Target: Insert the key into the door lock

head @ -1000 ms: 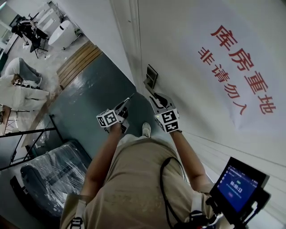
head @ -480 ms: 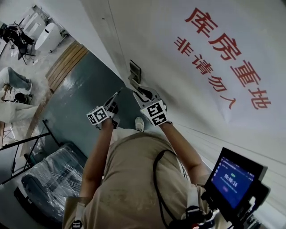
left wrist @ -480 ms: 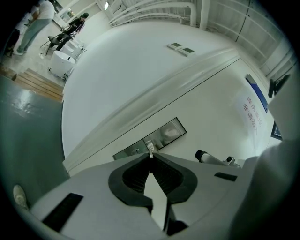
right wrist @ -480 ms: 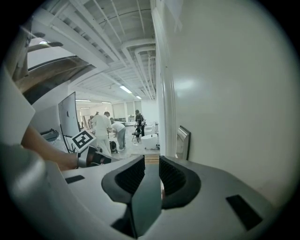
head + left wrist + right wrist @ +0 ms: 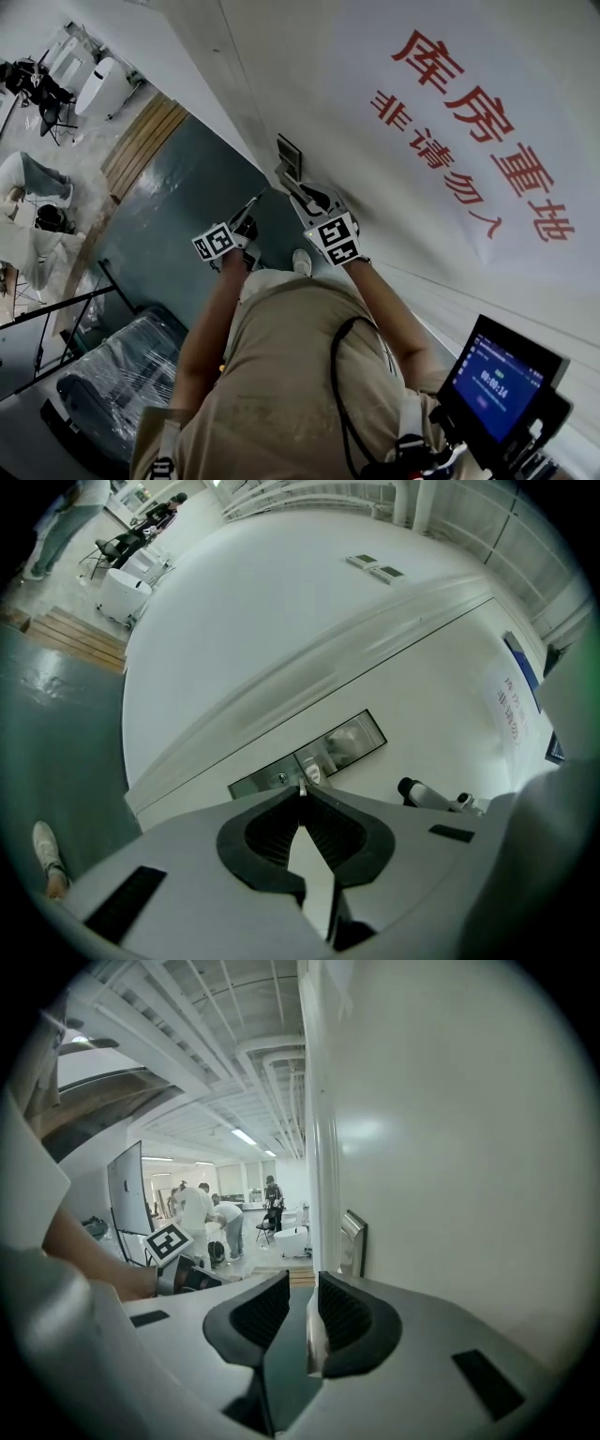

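Just in front of the door lock [image 5: 328, 750], the left gripper [image 5: 301, 799] squeezes the little key [image 5: 302, 786] tight, the right gripper [image 5: 292, 1312] waits with jaws apart and empty, and a small wobble could make the key miss the hole.

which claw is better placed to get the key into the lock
Left. The left claw is shut on the key, with its tip aimed at the lock plate. The right claw holds no key.
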{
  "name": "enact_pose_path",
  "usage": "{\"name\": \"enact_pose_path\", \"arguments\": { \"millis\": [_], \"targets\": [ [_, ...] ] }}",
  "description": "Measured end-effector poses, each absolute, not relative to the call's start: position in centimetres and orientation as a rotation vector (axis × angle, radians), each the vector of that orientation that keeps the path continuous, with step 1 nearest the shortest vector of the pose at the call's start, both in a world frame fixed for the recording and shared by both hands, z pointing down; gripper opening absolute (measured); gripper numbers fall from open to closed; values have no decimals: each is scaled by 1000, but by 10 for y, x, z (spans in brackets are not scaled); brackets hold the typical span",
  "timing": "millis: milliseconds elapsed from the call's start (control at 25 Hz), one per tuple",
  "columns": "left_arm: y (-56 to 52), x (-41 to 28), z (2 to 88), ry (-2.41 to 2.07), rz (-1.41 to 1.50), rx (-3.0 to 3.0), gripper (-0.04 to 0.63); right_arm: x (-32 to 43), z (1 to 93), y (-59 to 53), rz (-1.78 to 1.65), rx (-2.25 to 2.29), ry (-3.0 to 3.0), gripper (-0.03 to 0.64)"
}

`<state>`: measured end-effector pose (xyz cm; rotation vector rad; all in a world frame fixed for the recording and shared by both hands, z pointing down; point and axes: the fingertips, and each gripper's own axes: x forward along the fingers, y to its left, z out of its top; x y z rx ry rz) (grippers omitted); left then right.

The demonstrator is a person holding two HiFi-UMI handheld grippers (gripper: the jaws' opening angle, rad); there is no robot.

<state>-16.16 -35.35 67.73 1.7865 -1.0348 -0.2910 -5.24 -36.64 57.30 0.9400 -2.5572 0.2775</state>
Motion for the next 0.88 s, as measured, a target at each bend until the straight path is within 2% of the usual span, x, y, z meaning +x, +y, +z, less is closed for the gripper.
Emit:
{"name": "enact_pose_path", "arguments": {
  "millis": [440, 880],
  "targets": [
    [-384, -137, 711, -907, -278, 1728, 34, -45, 585, -370, 287, 956, -2518, 104],
    [-411, -128, 734, -848, -411, 1586, 34, -44, 594, -371, 265, 922, -2499, 104]
  ]
}}
